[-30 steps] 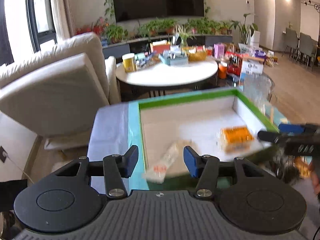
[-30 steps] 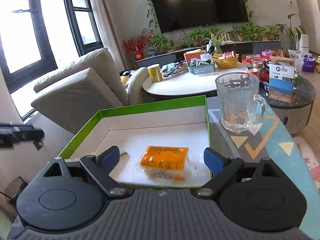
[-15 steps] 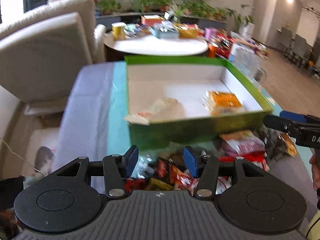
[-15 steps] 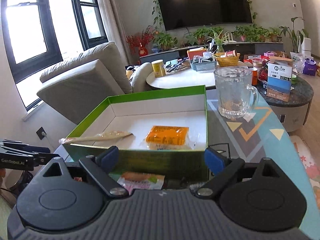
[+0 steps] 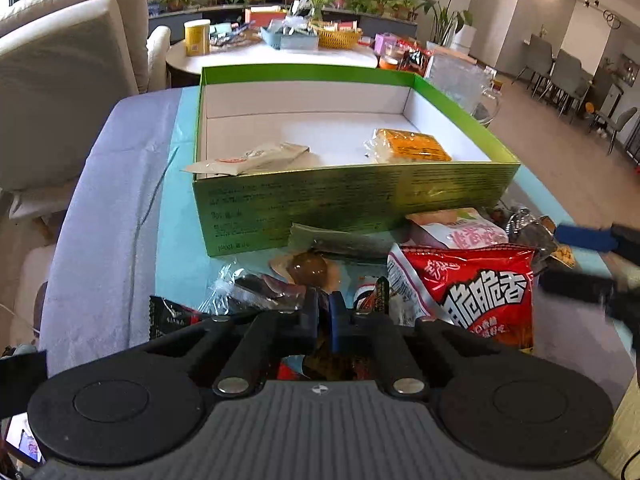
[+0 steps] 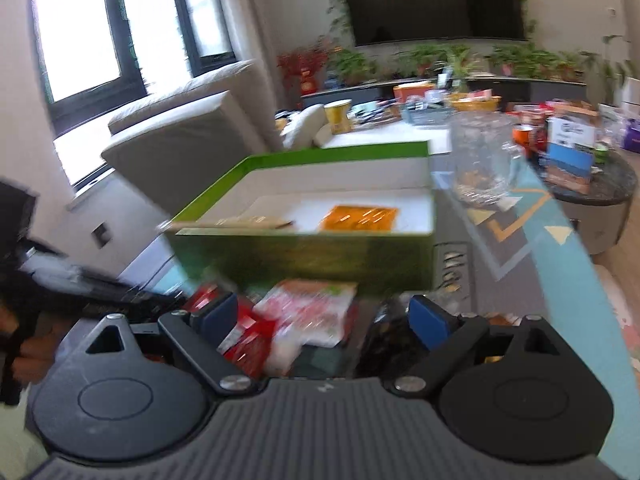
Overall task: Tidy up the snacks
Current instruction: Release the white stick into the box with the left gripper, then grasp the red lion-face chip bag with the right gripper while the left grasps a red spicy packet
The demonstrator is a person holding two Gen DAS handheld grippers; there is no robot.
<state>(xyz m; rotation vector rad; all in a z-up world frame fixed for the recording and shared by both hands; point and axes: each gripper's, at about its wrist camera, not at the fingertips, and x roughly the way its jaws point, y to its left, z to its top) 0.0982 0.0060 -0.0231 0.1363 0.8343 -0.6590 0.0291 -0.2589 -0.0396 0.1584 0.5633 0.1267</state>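
Observation:
A green box (image 5: 344, 196) with a white inside stands on the table and holds a beige packet (image 5: 256, 158) and an orange packet (image 5: 412, 146). In front of it lies a heap of snacks, among them a red bag (image 5: 476, 288) and a pink packet (image 5: 464, 232). My left gripper (image 5: 323, 316) is closed low over the heap; whether it pinches a wrapper is hidden. My right gripper (image 6: 324, 316) is open above the pink packet (image 6: 312, 312) and red bag (image 6: 244, 340), and shows at the right edge of the left wrist view (image 5: 588, 258). The box also shows in the right wrist view (image 6: 304, 252).
A glass mug (image 6: 480, 160) stands right of the box. A beige sofa (image 5: 60, 80) is to the left. A round white table (image 5: 280, 52) with clutter stands behind the box. The table's left edge (image 5: 80, 216) is near.
My left gripper pulled back from the box, dropped to the snack heap and closed. My right gripper also drew back from the box and lowered over the heap, still open.

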